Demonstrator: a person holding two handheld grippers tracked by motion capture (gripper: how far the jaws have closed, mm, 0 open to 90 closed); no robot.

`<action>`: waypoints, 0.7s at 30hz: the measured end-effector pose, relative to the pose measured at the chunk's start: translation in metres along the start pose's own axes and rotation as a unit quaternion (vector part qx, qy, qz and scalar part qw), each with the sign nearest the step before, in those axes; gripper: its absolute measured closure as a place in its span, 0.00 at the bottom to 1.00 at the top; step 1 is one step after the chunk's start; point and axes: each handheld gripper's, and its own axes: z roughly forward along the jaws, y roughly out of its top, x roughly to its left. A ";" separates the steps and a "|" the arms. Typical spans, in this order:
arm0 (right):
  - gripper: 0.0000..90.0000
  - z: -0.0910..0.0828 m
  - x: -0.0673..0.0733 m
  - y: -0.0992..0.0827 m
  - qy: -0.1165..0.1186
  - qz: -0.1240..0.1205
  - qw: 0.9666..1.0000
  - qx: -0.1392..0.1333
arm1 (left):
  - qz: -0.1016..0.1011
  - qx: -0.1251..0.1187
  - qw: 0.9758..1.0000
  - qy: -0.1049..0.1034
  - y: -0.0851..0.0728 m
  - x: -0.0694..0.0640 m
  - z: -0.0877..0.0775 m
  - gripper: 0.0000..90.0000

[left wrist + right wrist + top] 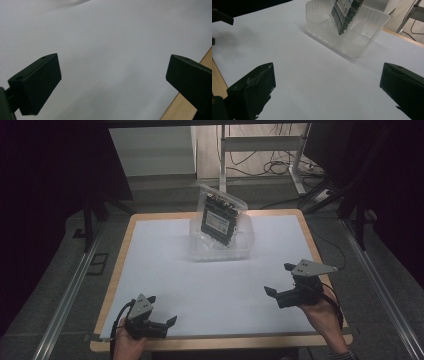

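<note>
So right now my left gripper (164, 312) sits wide open by the table's (150, 225) near left corner, and my right gripper (279, 280) hangs spread wide near the right edge, holding nothing. That bagged circuit board (219, 219) leans upright in the clear plastic tub (200, 252) toward the far edge. I'd come in slowly with the right one and pinch the bag's top edge, not the tub wall.

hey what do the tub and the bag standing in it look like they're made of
The tub looks like translucent, frosted plastic with ribbed walls; the white table cover shows faintly through it. The bag seems to be clear, glossy plastic film: it glints, and a dark circuit board shows through it.
</note>
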 end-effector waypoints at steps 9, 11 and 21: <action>0.00 -0.014 0.003 -0.025 -0.016 0.021 1.000 0.000 | -0.010 -0.005 1.000 -0.007 0.000 0.001 0.000 0.00; 0.00 -0.015 0.004 -0.032 -0.021 0.022 1.000 0.000 | -0.007 -0.007 1.000 -0.010 0.000 0.000 0.000 0.00; 0.00 -0.017 0.008 -0.064 -0.040 0.016 0.999 0.020 | 0.002 -0.004 1.000 -0.007 0.000 -0.001 0.001 0.00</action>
